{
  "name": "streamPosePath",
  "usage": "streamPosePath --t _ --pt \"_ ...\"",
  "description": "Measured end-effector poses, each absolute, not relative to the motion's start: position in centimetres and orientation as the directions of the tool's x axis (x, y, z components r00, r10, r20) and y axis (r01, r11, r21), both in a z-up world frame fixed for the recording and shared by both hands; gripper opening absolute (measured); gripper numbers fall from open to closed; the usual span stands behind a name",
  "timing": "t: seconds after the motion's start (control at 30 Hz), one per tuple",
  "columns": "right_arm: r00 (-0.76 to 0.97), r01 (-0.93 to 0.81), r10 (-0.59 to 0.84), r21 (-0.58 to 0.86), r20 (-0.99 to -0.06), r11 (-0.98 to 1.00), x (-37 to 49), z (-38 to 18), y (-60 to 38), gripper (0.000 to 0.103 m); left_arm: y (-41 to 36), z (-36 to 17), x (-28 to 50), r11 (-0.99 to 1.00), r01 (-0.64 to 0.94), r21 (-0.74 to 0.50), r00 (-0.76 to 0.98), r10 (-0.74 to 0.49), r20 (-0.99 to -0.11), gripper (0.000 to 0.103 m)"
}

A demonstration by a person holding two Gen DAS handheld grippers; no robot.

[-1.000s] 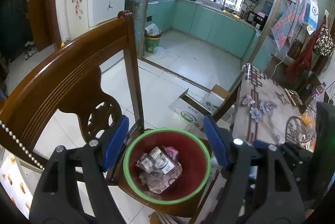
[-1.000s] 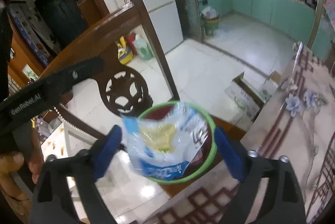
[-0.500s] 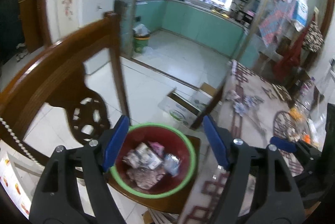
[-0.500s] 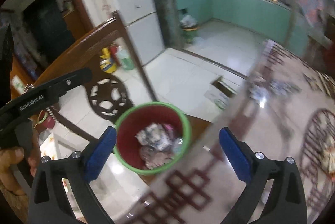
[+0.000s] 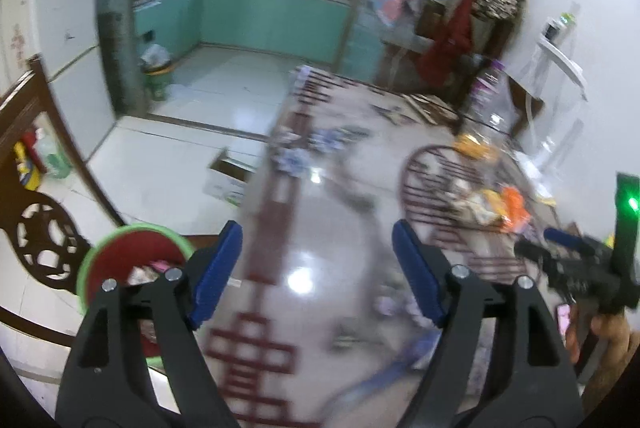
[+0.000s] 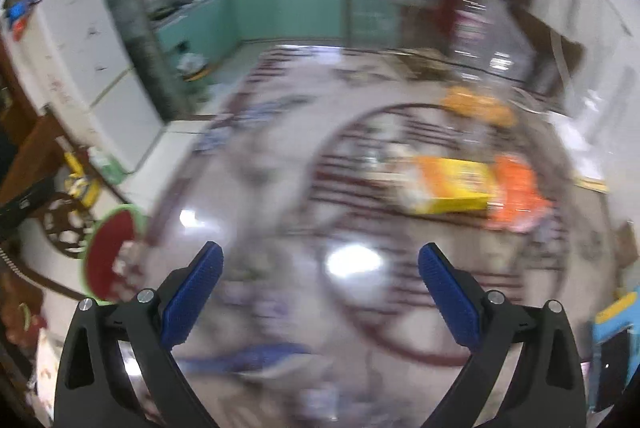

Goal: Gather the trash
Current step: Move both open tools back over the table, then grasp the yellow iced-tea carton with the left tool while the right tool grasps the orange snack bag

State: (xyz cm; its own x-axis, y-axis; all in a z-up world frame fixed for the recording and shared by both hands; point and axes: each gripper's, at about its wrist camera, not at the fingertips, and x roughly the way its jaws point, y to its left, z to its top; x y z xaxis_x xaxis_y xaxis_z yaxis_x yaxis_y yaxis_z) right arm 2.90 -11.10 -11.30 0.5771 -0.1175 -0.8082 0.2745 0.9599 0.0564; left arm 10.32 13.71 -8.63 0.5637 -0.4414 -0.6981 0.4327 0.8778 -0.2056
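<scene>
A red bin with a green rim (image 5: 128, 260) holds several wrappers and stands on a wooden chair at the lower left; it also shows in the right wrist view (image 6: 112, 256). My left gripper (image 5: 318, 272) is open and empty above the glossy patterned table (image 5: 320, 212). My right gripper (image 6: 320, 288) is open and empty over the same table. A yellow packet (image 6: 456, 188) and an orange wrapper (image 6: 516, 196) lie on the table ahead of it; they show blurred in the left wrist view (image 5: 496, 200). A blurred blue wrapper (image 6: 256, 354) lies near my right gripper.
A carved wooden chair back (image 5: 36, 228) stands left of the bin. A clear plastic bottle (image 5: 488, 100) stands at the table's far right. A cardboard box (image 5: 228, 180) sits on the floor. The other handheld gripper (image 5: 580, 268) shows at the right edge.
The blue and white packet left my right gripper and fell into the bin. Both grippers then swung right, from above the bin to over the table. Both views are motion-blurred.
</scene>
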Motion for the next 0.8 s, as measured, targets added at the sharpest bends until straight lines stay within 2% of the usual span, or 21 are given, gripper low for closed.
streamPosePath --t 0.27,0.6,0.7,0.77,0.8 --pt "0.501 0.405 -0.23 -0.008 -0.835 0.914 1.6 -13.7 -27.2 0.095 3.3 -9.1 5.5 0.841 0.512 -0.175 0.523 -0.466 -0.714 0.076" --pt "0.398 0.416 -0.15 0.032 -0.905 0.909 7.7 -20.1 -37.3 0.095 -5.8 -8.9 3.5 0.772 0.627 -0.11 0.474 -0.489 -0.732 0.087" --pt "0.366 0.413 -0.103 0.062 -0.925 0.909 9.2 -22.4 -38.5 0.09 -8.9 -9.3 4.4 0.727 0.681 -0.091 0.443 -0.508 -0.739 0.094" --pt "0.338 0.415 -0.051 0.1 -0.94 0.905 9.7 -24.1 -39.1 0.076 -11.2 -9.8 5.0 0.676 0.735 -0.056 0.414 -0.512 -0.753 0.096" --pt "0.33 0.416 -0.036 0.111 -0.943 0.903 9.8 -24.6 -39.3 0.074 -12.7 -10.2 5.4 0.64 0.768 -0.024 0.398 -0.507 -0.764 0.096"
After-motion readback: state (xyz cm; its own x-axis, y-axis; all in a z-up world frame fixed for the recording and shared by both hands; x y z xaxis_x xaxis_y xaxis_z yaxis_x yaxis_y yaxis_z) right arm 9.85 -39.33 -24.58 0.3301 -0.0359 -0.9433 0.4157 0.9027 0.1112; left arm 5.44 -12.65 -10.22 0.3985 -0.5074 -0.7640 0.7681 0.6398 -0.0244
